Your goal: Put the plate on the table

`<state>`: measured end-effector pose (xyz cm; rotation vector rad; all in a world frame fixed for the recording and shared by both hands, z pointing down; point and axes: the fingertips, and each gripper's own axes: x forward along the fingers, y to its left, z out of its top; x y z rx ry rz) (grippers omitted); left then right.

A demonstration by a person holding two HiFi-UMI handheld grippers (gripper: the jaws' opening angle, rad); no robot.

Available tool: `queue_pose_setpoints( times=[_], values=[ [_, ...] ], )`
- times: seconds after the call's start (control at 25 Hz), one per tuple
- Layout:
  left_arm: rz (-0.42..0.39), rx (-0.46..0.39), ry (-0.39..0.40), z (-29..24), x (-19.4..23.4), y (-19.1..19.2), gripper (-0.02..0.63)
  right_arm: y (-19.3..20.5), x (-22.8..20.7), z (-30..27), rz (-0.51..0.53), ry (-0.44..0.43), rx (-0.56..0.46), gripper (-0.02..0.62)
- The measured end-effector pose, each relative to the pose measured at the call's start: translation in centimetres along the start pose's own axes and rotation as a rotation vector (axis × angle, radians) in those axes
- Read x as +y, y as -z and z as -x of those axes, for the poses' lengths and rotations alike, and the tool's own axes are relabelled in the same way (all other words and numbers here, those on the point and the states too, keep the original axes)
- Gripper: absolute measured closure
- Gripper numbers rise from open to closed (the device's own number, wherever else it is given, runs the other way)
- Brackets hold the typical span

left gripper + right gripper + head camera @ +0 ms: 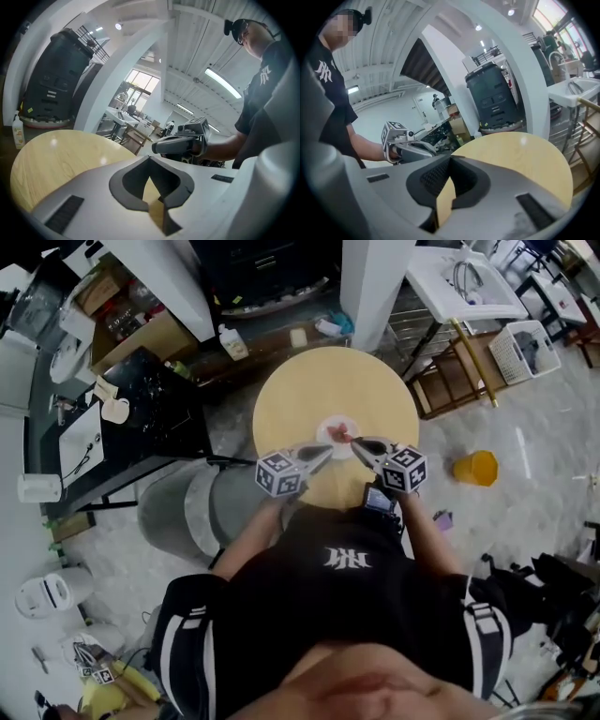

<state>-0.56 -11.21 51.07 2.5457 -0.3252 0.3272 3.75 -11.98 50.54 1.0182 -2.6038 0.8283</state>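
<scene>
A small white plate [337,432] with pink-red marks lies near the middle of the round wooden table [291,399]. Both grippers hover over the table's near half and point at each other. The left gripper [327,451] has its tip just left of and below the plate. The tip of the right gripper [356,442] is at the plate's right rim. Neither gripper view shows the plate. The left gripper [150,160] looks shut with nothing between its pads. The right gripper [450,160] is shut and empty too. Each sees the other: the right gripper [180,144] and the left gripper [415,151].
A grey cylinder [183,507] stands on the floor at the table's left. A black cabinet [141,404] lies further left. A yellow tub [476,468] sits on the floor to the right. Behind the table are a white column [375,282], a wooden rack [459,376] and a white sink stand [464,282].
</scene>
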Motion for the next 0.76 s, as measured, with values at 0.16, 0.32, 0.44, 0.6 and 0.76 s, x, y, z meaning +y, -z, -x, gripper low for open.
queue_pose_setpoints(
  times=[0.16,0.32,0.44,0.6,0.76],
  values=[
    [-0.002,-0.003,-0.002,0.4,-0.4,0.1,0.594,0.7,0.3,0.5,0.022,0.001,0.012,0.595],
    [-0.002,-0.028,-0.016,1.0,-0.9,-0.1,0.594,0.0,0.4,1.5,0.067,-0.011,0.001,0.596],
    [-0.008,-0.056,-0.031,1.3,-2.3,-0.9,0.594,-0.6,0.4,2.6,0.087,-0.023,-0.014,0.597],
    [-0.007,-0.050,-0.049,0.8,-4.4,-0.5,0.595,-0.6,1.3,4.9,0.126,-0.044,-0.024,0.595],
    [0.011,-0.019,-0.045,-0.5,-6.6,1.1,0.595,0.3,2.2,8.2,0.114,-0.047,-0.086,0.595]
  ],
)
